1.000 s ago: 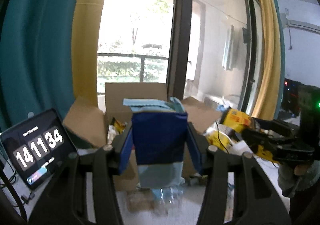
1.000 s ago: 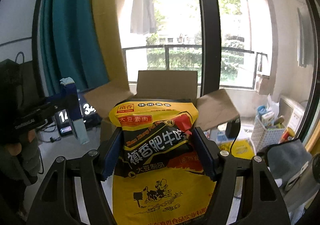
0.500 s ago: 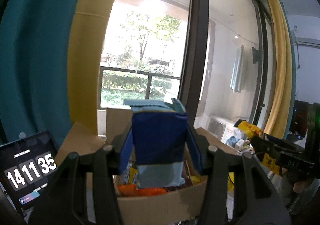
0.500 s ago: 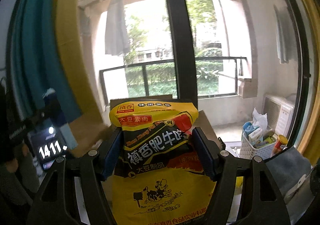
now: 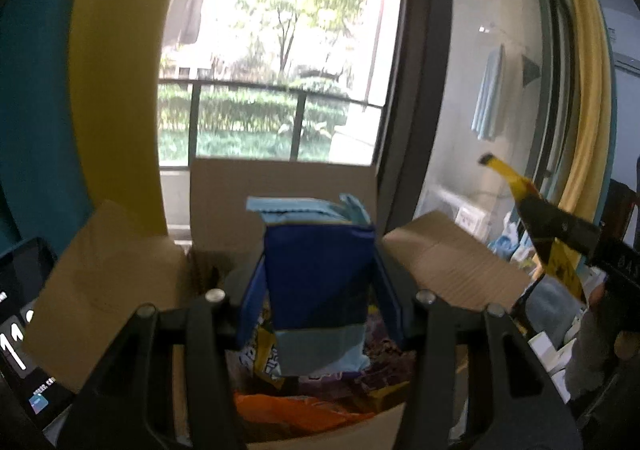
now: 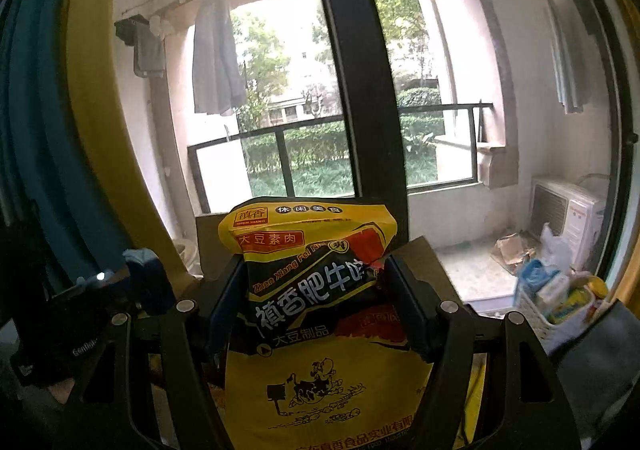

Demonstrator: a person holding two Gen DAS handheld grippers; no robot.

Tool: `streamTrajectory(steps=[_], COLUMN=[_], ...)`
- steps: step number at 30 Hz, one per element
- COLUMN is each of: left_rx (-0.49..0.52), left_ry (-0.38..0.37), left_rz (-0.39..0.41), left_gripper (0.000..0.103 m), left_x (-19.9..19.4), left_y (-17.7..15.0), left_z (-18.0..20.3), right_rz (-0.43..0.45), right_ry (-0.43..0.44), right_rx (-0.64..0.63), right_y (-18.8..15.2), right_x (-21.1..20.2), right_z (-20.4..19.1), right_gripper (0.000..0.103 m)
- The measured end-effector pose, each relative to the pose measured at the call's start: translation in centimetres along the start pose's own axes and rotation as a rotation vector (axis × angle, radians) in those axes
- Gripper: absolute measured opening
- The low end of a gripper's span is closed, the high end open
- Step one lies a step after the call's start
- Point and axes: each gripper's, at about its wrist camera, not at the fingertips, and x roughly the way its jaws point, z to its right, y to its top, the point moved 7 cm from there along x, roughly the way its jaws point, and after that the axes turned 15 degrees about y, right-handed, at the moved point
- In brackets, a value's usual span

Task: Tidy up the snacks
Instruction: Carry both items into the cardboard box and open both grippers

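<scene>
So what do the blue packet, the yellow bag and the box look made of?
Blue packet: matte plastic film, likely; crimped top seal.
Yellow bag: glossy plastic film; it creases and shines in the tool.
Box: plain brown cardboard, dull; one flap shows corrugation lines.

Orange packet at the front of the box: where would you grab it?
Take the orange packet by its crumpled upper fold, coming straight down from above: it lies flat among other snacks, hemmed by the cardboard box front wall. Both tools are full, though.
</scene>
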Motion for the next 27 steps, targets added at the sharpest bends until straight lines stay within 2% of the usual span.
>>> streamTrajectory(steps=[3,5,7,10,13,15,22,27], left_rx=[0.004,0.005,-0.005,-0.011,-0.02,-0.039,-0.099,-0.102], left_ry=[0.007,-0.015,-0.037,-0.054,-0.039,-0.042,-0.009,-0.007], left_rz=[-0.046,-0.072,-0.095,-0.091,-0.085,-0.086,-0.047,-0.035], left_gripper=[0.052,0.055,0.074,0.085,0.086,0.087,0.087,0.087], left_x=[1.5,2.1,2.6,2.6,2.5,2.5,1.0,-0.4], left_y=[-0.6,-0.8,-1.1,-1.0,-0.9,-0.4,0.4,0.8], left_z=[-0.2,-0.2,-0.2,-0.4,-0.9,-1.3,-2.7,-2.1], right_rz=[-0.032,-0.05,-0.07,-0.108,-0.126,-0.13,-0.14,-0.157], right_ry=[0.007,0.008,0.01,0.03,0.049,0.034,0.025,0.011], right_rx=[0.002,0.004,0.016,0.051,0.079,0.067,0.02,-0.037], right_y=[-0.3,-0.4,-0.5,-0.7,-0.5,-0.5,-0.5,-1.1], right_x=[2.6,4.1,5.8,8.3,10.4,11.2,9.7,6.2], right_z=[0.2,0.3,0.7,0.9,0.8,0.7,-0.6,-2.1], right_gripper=[0.073,0.073,0.073,0.073,0.075,0.087,0.088,0.088])
